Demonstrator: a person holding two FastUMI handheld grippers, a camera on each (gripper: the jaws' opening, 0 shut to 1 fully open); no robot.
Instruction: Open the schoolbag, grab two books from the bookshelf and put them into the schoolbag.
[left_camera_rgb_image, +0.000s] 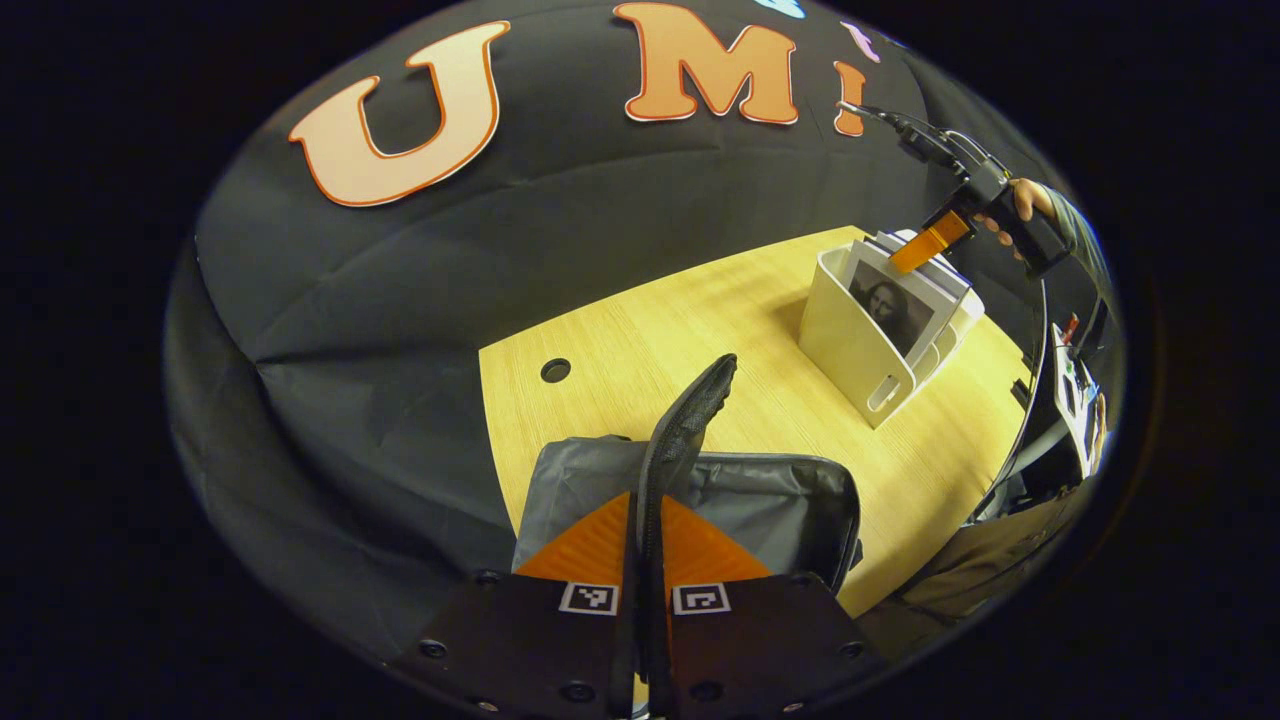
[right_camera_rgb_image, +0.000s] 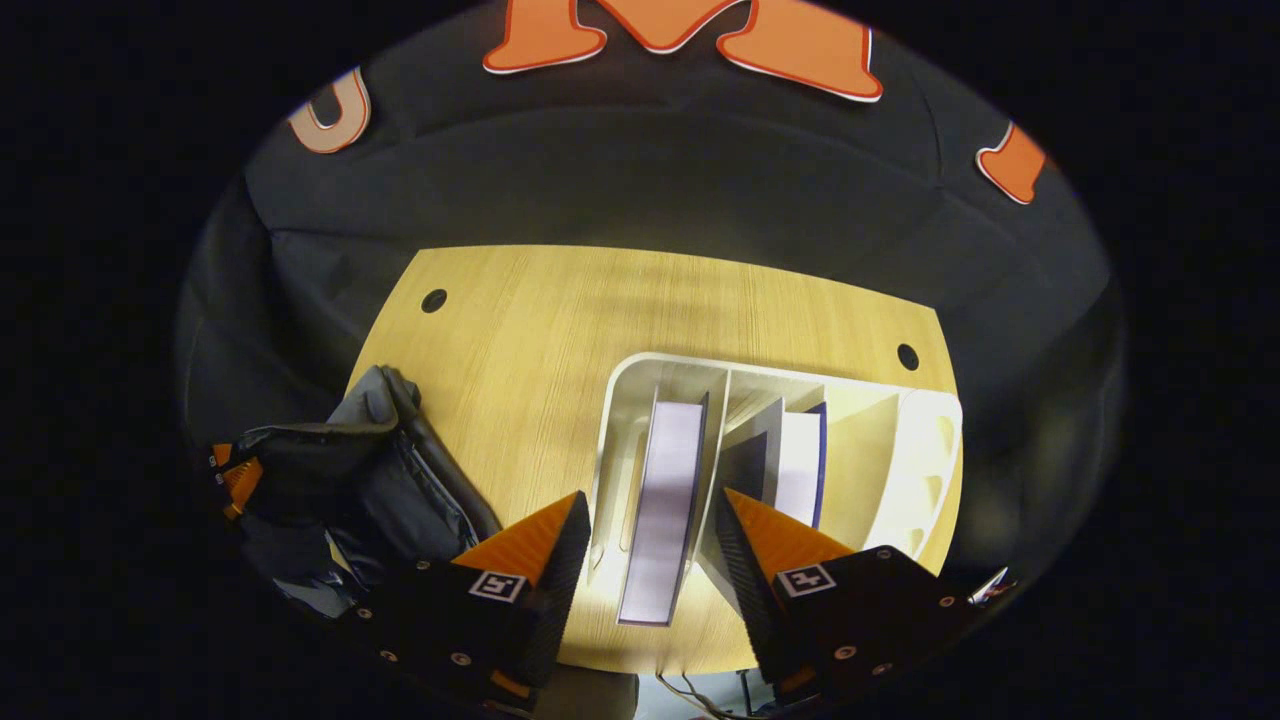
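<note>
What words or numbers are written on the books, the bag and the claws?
No words or numbers can be read.
Book cover: a picture, no readable text.
Square markers on the left claw and right claw: black-and-white patterns, not words.
Schoolbag: no writing seen.

The soft grey cloth schoolbag (right_camera_rgb_image: 360, 480) sits on the pale wooden table (right_camera_rgb_image: 540, 320), left of the white plastic bookshelf (right_camera_rgb_image: 930, 450) with books (right_camera_rgb_image: 665, 500) standing inside.
</note>
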